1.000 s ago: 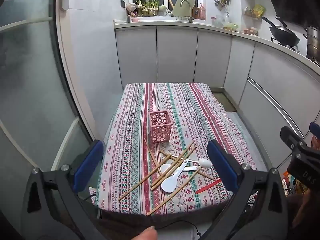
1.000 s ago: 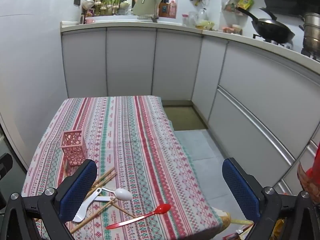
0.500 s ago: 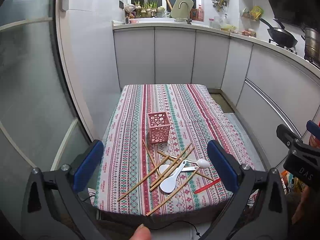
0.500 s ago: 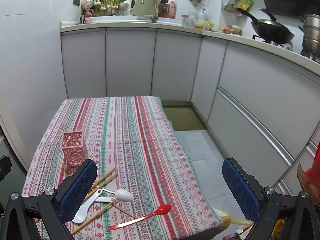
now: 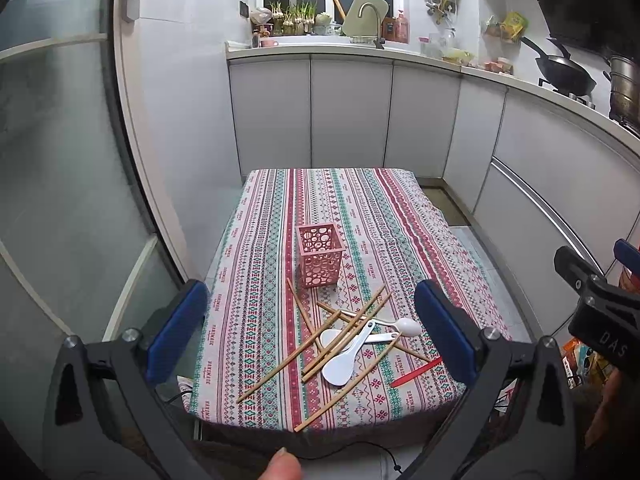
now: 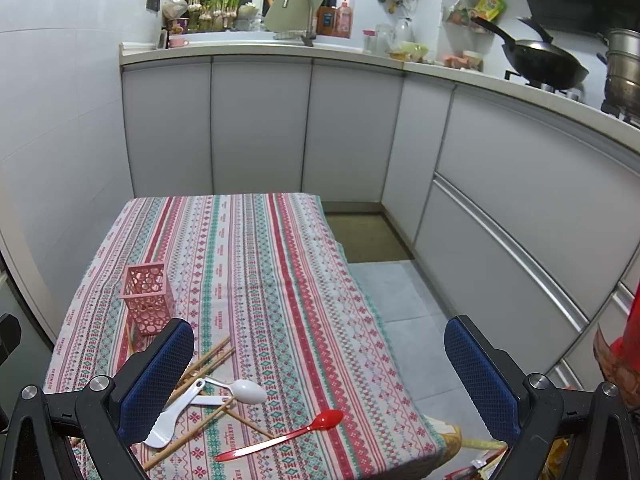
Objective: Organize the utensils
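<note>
A pink perforated utensil holder (image 5: 320, 255) stands upright and empty on the patterned tablecloth (image 5: 360, 208); it also shows in the right wrist view (image 6: 147, 298). In front of it lie several wooden chopsticks (image 5: 304, 346), white spoons (image 5: 344, 360) and a red spoon (image 6: 280, 438), scattered and crossing. My left gripper (image 5: 316, 330) is open and empty, held back above the table's near edge. My right gripper (image 6: 320, 376) is open and empty, to the right of the pile over the table's near right corner.
White cabinets (image 6: 260, 128) and a counter with a sink tap (image 6: 298, 12) line the back and right. A wok (image 6: 540, 62) sits on the stove. A glass door (image 5: 60, 200) is at the left. Tiled floor (image 6: 400, 300) runs right of the table.
Both grippers have drifted slightly; the table sits a little farther and lower in the left view. Nothing on the table has moved.
</note>
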The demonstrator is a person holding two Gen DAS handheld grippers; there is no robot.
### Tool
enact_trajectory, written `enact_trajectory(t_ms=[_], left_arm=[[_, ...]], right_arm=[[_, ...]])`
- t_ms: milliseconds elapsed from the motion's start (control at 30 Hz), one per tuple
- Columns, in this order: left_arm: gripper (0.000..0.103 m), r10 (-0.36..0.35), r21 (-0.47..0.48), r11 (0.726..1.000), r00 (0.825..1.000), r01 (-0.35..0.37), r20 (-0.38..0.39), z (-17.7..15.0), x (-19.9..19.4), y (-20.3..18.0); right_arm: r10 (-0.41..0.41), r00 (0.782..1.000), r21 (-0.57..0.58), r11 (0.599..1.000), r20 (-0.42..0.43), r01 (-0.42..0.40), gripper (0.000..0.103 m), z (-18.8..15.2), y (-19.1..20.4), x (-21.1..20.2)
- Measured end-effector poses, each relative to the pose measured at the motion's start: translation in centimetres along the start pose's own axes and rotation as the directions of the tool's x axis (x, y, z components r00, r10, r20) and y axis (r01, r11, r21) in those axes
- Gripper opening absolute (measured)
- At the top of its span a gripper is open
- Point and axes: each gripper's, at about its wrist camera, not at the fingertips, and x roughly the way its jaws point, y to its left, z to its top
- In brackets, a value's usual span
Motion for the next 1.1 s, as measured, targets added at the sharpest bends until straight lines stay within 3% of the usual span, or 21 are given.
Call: enact_trajectory(t_ms=[1100], left_arm=[[0.103,0.009,0.010,1.000,1.000,-0.009,0.006,-0.30,0.07,-0.04]], right_arm=[[-0.007,1.000,-0.012,1.000,0.005,0.007,0.103,0.25,0.35,0.05]])
